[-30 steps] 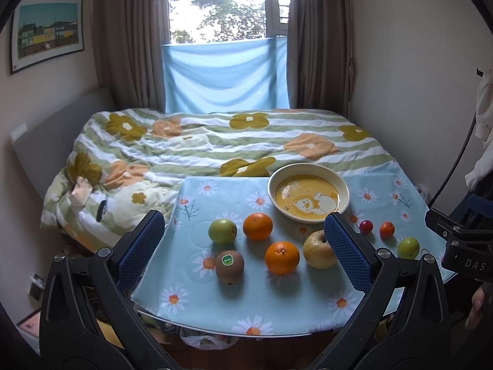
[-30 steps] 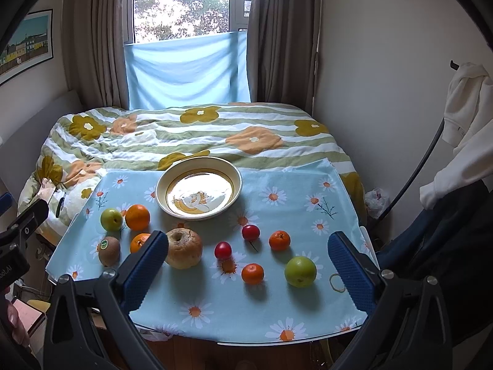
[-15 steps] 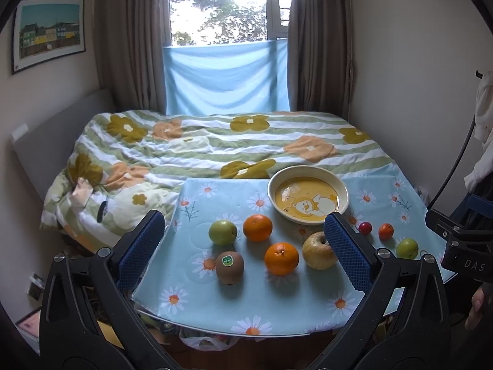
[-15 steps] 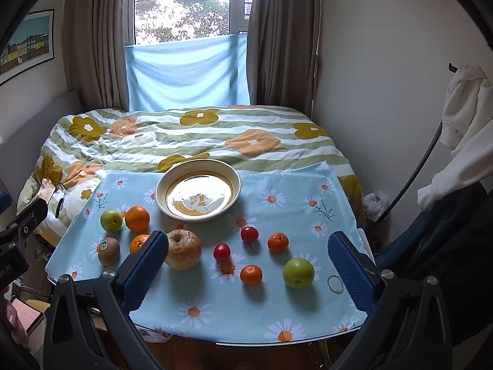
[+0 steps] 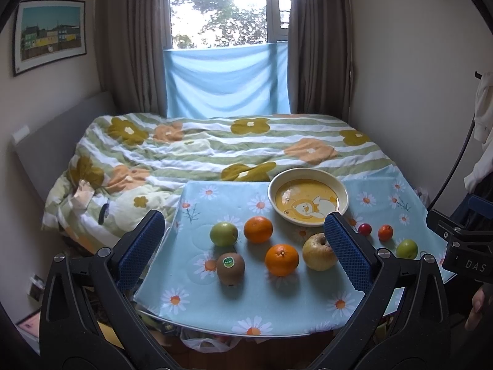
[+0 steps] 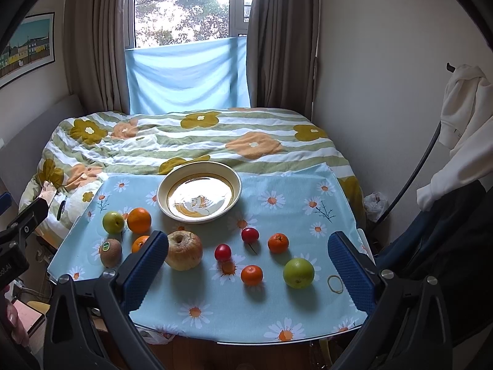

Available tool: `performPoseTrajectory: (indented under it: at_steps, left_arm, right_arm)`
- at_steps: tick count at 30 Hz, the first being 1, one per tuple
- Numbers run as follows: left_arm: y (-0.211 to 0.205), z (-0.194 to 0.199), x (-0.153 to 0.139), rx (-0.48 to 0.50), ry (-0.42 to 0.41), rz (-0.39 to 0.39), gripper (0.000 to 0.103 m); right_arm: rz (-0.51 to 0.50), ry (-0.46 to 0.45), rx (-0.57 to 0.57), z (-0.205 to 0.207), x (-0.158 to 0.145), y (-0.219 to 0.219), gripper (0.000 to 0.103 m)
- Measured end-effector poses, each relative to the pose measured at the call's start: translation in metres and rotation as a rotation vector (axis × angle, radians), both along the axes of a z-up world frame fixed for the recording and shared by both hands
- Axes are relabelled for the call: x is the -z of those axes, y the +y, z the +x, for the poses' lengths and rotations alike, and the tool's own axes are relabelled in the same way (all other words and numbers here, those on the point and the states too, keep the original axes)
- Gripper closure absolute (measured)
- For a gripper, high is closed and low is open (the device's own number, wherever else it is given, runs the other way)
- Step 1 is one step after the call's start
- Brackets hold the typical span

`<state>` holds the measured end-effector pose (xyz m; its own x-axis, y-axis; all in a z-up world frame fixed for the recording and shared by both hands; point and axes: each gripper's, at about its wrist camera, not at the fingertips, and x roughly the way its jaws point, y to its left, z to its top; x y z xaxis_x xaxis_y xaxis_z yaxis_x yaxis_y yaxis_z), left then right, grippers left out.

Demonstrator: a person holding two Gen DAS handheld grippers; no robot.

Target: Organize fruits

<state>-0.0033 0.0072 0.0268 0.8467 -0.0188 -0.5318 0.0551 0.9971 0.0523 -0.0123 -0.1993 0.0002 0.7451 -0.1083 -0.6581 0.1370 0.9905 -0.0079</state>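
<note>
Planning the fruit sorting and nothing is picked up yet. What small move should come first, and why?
Probably lower the open right gripper onto the small orange lying nearest between its fingers. The bowl holds no fruit, and both grippers hang open over the table, holding nothing.

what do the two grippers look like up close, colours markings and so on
The left gripper and the right gripper look alike: glossy black plastic frames with curved arms, silver screws at the joints, and two long fingers faced with blue dimpled rubber pads. Seen from the left camera, the right one's black body carries white letters reading DAS. No cables or sleeves are visible.
</note>
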Motion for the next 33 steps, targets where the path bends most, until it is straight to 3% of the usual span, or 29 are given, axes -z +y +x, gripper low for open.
performPoseTrajectory:
  at_steps: [9,17,23,33]
  left_arm:
    - [-0.002,0.001,0.0,-0.02,0.008,0.004,0.0]
    - [0.013,0.012,0.02,-0.135,0.05,0.006,0.0]
    - [0.027,0.014,0.053,-0.203,0.076,0.017,0.0]
    - [0.03,0.043,0.123,-0.17,0.188,0.032,0.0]
  right_arm:
    - [0.02,-0.018,-0.033,0.007,-0.011,-0.001,0.0]
    - [0.026,-0.011,-0.167,0.021,0.002,0.009,0.0]
    - [0.05,0.016,-0.321,0.043,0.039,0.019,0.0]
    - [0.071,0.059,-0.441,0.073,0.106,0.042,0.0]
